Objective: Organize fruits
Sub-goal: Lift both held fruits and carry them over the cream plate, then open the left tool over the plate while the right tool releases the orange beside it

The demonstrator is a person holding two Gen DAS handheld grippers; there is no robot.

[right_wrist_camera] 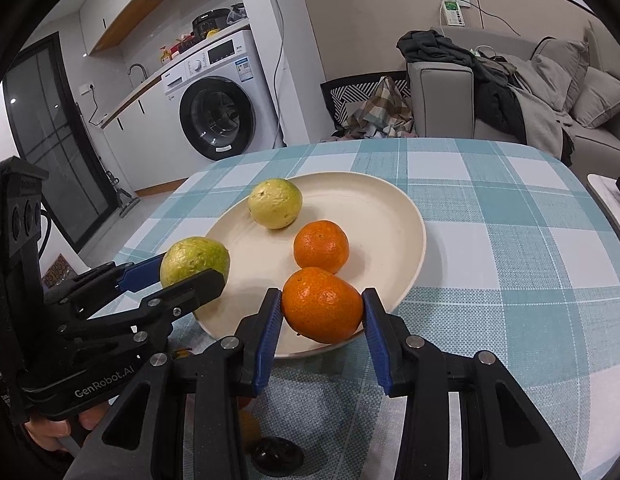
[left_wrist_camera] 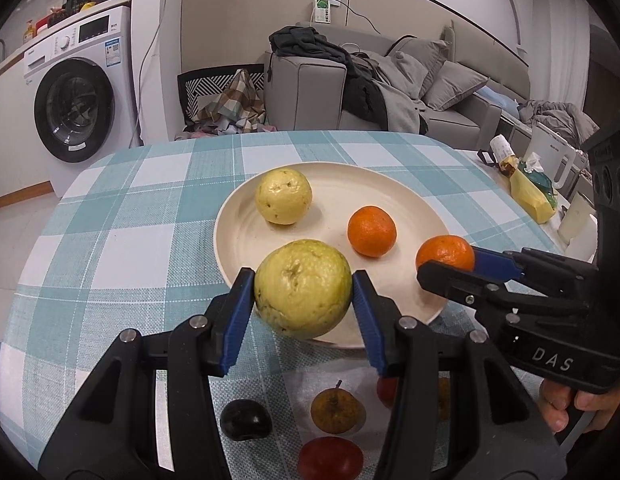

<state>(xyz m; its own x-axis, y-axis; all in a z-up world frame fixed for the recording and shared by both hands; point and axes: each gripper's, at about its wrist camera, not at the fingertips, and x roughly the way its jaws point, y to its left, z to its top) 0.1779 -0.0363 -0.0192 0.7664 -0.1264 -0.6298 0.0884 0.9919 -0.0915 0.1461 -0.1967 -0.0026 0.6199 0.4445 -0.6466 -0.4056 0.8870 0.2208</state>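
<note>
- Over the cream plate's [left_wrist_camera: 245, 216] near rim, the left gripper [left_wrist_camera: 303, 290] clamps a bumpy yellow-green guava [left_wrist_camera: 301, 288].
- Right gripper [right_wrist_camera: 322, 305] grips a glossy tangerine [right_wrist_camera: 322, 304] (dimpled skin) there too.

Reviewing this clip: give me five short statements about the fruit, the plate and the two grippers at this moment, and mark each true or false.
1. The left gripper grips a guava between its fingers. True.
2. The right gripper is empty. False: it grips a tangerine.
3. One guava and one tangerine lie loose on the plate. True.
4. The plate sits on bare wood. False: it sits on a blue and white checked tablecloth.
5. All fruit is on the plate. False: a dark fruit, a brownish pear and a red fruit lie on the cloth near the left gripper.
</note>
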